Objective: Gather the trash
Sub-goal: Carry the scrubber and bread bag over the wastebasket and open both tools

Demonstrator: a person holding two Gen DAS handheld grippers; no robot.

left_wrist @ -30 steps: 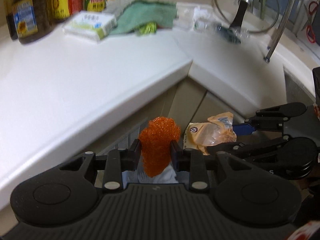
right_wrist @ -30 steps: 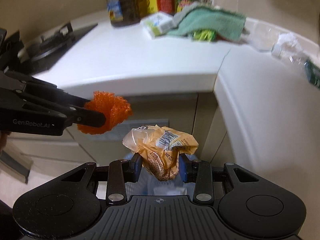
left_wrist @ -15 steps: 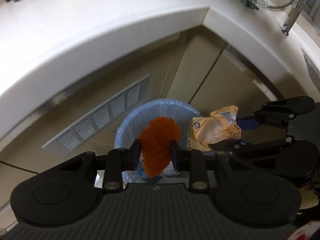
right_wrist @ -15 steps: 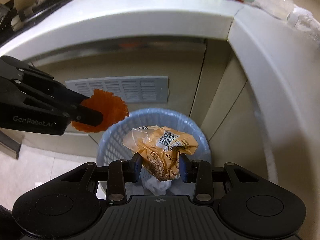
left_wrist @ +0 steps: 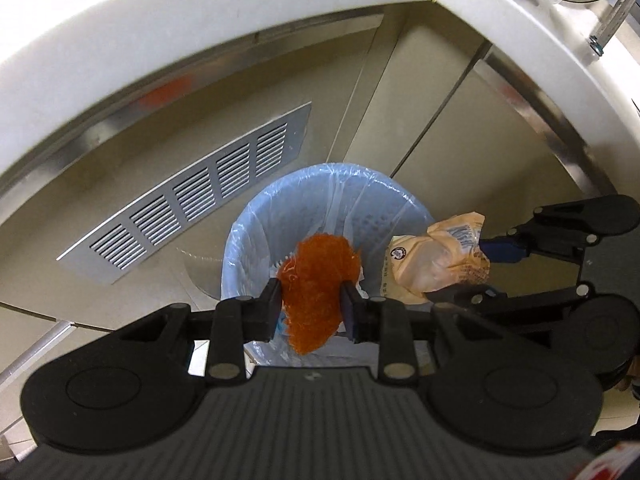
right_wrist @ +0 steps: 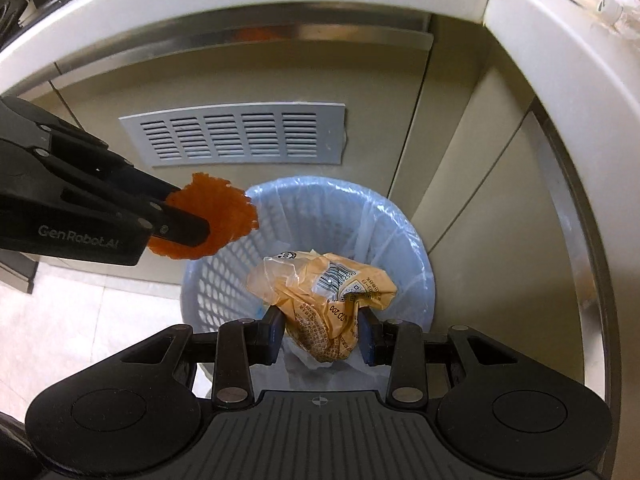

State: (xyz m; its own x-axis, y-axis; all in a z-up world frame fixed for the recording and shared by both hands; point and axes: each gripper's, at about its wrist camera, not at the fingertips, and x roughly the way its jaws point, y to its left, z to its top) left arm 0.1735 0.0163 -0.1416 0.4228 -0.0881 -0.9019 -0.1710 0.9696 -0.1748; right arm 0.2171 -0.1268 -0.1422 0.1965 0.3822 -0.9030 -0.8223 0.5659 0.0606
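Item 1. Left hand-held gripper (left_wrist: 310, 308): jaws drawn narrow, clamped on an orange mesh wad (left_wrist: 318, 280). I hold the wad above the bin (left_wrist: 280, 216), towards its left rim in the right wrist view.

Item 2. Right hand-held gripper (right_wrist: 322, 334): jaws narrow, clamped on a crumpled yellow wrapper (right_wrist: 324, 296). The wrapper hangs over the bin mouth, not yet inside.

Item 3. Bin: pale blue basket with a clear liner, on the floor in the corner below the table (left_wrist: 160, 32), beside a vent grille (left_wrist: 192, 200).

Progress, as I judge it: both pieces are picked up and brought over the bin; the release is all that remains for these two. I would open each set of jaws and let the pieces drop. Whether more trash waits on the table I cannot say; only its white edge shows.

Hidden or unclear: the bin floor is masked by the wad and the wrapper. Something white and a scrap of blue seem to lie inside, possibly earlier trash, but I cannot tell. Objects at the upper right on the table are cut off and blurred.
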